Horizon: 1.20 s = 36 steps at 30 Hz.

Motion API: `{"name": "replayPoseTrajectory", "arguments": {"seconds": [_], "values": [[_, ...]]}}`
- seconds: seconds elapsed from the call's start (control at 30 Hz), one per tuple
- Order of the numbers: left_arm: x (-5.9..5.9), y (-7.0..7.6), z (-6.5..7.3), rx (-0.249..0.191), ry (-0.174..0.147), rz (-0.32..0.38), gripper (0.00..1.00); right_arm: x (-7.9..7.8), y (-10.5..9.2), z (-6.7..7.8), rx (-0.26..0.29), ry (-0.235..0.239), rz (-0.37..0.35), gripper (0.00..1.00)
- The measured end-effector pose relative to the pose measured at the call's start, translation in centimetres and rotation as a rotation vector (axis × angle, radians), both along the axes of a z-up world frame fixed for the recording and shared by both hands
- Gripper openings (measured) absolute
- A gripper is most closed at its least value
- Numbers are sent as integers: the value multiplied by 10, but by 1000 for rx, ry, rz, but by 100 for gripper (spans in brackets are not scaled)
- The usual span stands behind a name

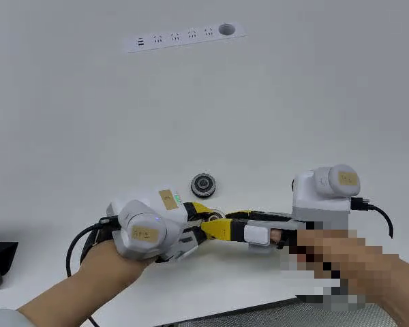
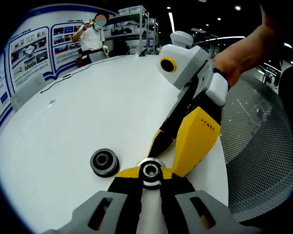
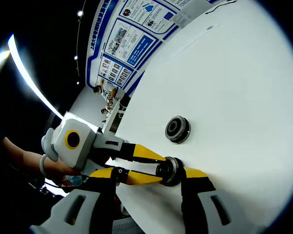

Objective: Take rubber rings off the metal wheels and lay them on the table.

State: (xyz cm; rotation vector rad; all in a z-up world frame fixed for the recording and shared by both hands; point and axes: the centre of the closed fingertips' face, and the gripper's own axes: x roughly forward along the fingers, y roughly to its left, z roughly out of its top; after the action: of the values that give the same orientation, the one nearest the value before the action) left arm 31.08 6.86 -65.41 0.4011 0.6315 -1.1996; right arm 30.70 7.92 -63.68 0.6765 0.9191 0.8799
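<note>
**White desk: double grip**

The desk top is plain and bright, and the gripper views show display boards lining the hall behind it.

Left tool: jaws clenched on a metal wheel, with the hub facing its camera.

Right tool: meets the same wheel from the opposite side, yellow jaws closed against its rim.

I cannot tell whether the metal wheel touches the desk.

Second wheel: has a dark ring round it. It rests on the desk near the metal wheel, on the far side, apart from both tools.

Power strip: well beyond the metal wheel, toward the desk's far edge.
</note>
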Motion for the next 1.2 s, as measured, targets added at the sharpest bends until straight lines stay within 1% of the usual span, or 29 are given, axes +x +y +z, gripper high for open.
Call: {"name": "replayPoseTrajectory", "arguments": {"seconds": [0.13, 0.23, 0.33, 0.6, 0.87, 1.03, 1.1, 1.2], "values": [[0, 0, 0, 0, 1, 2, 13, -4, 0, 0, -3, 8, 19, 55], [0, 0, 0, -2, 1, 4, 13, -8, -1, -1, -6, 14, 28, 53], [0, 0, 0, -4, 2, 7, 13, -11, -1, -2, -8, 21, 32, 53], [0, 0, 0, -4, 3, 8, 13, -12, 0, 2, 10, 35, 31, 57], [0, 0, 0, -5, 2, 9, 13, -12, -4, 3, 11, 34, 24, 52], [0, 0, 0, -7, 3, 9, 13, -10, -6, 3, 15, 34, 16, 48], [0, 0, 0, -7, 3, 10, 13, -9, -6, 2, 8, 34, 15, 48], [0, 0, 0, -9, 4, 12, 13, -6, -8, -2, -10, 36, 2, 42]]}}
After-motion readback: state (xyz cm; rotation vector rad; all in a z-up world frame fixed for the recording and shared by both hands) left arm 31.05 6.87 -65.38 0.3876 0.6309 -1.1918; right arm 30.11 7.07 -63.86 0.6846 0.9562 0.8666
